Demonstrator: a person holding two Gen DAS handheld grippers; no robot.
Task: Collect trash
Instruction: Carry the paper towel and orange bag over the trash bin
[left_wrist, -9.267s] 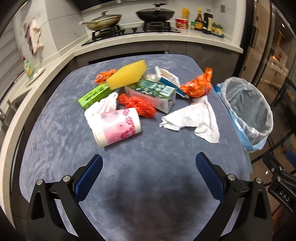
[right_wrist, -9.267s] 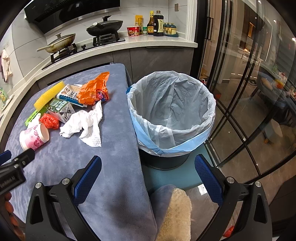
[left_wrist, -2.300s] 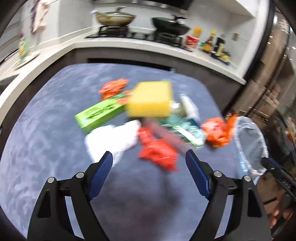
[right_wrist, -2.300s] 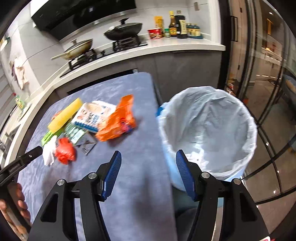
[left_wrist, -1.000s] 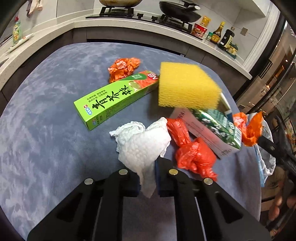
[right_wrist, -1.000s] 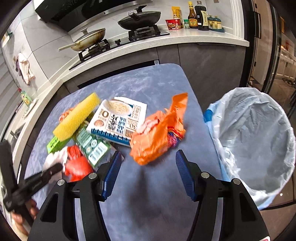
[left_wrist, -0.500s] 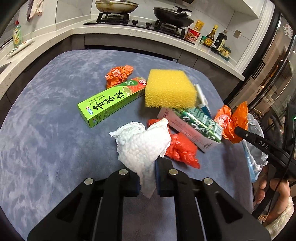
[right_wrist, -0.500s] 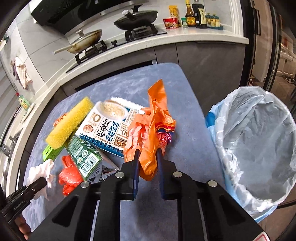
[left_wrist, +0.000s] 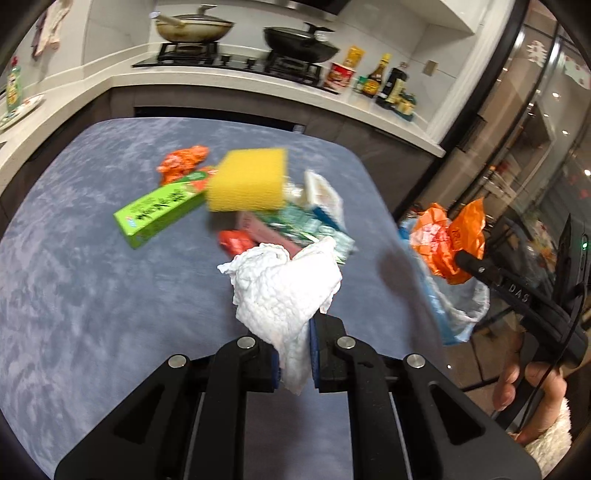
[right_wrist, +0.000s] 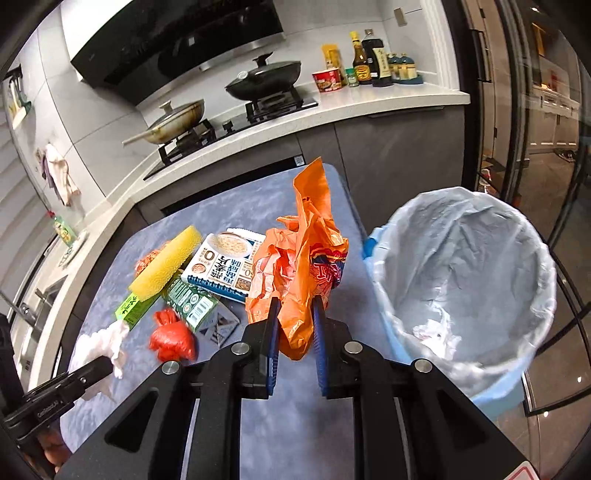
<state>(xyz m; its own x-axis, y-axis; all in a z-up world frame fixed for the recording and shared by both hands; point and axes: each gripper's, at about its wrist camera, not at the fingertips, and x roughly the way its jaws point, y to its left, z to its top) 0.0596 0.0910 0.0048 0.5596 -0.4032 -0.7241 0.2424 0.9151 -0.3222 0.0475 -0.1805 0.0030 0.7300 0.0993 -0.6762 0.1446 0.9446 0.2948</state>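
We carry both loads over the lined trash bin (right_wrist: 476, 280) and let go only once above its mouth. Our right gripper (right_wrist: 294, 332) pinches the crinkled orange plastic bag (right_wrist: 301, 266) beside the bin; our left gripper (left_wrist: 293, 360) clamps the wadded white paper towel (left_wrist: 284, 284) over the table (left_wrist: 92, 295).

left wrist: close, angled down at table (left_wrist: 92, 295); right wrist: likewise, bin (right_wrist: 480, 280) side; shared: table litter
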